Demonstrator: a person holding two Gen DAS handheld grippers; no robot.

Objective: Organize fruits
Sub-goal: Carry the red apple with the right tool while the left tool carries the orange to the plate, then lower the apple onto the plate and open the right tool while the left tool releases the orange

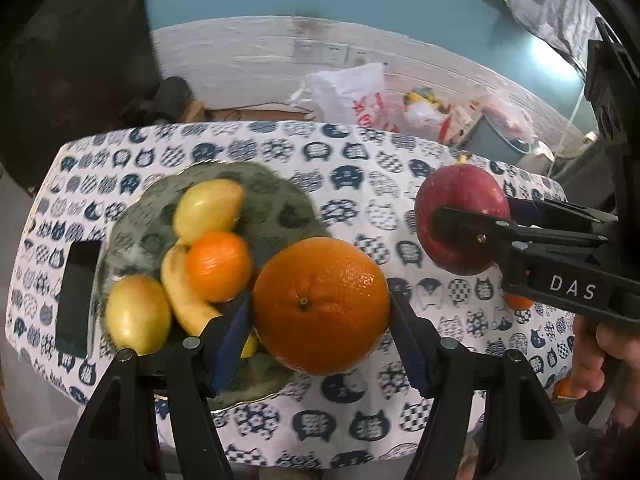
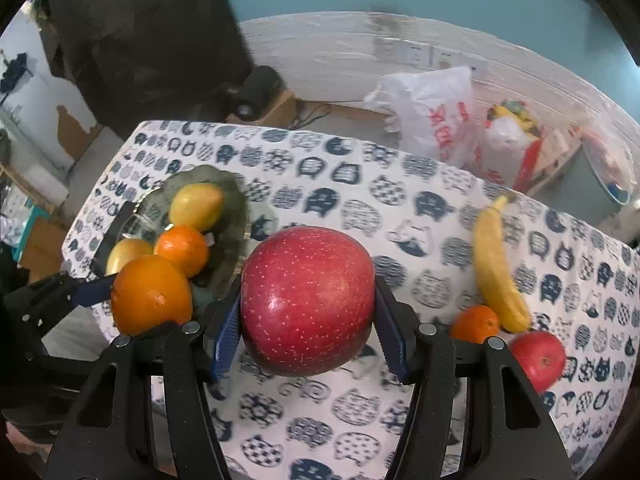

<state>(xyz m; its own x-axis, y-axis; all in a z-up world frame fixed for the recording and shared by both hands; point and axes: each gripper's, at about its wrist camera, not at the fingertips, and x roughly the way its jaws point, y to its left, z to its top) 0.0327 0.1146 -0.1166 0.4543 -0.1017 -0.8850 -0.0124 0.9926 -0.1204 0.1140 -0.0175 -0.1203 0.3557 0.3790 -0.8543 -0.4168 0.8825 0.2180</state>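
Note:
My left gripper (image 1: 320,320) is shut on a large orange (image 1: 321,305), held above the near right rim of the green glass plate (image 1: 272,196). My right gripper (image 2: 308,312) is shut on a big red apple (image 2: 308,300), carried in the air to the right of the plate (image 2: 236,208); the same apple (image 1: 460,216) shows in the left wrist view. On the plate lie two yellow-green fruits (image 1: 210,208), a small orange (image 1: 218,266) and a banana (image 1: 184,296). Loose on the cloth are a banana (image 2: 498,264), a small orange (image 2: 476,322) and a red apple (image 2: 538,358).
The table wears a white cloth with dark cat faces (image 2: 400,200). A dark flat phone-like slab (image 1: 78,296) lies left of the plate. Plastic bags (image 2: 440,116) and clutter stand on the floor beyond the far edge. A hand (image 1: 600,352) grips the right tool.

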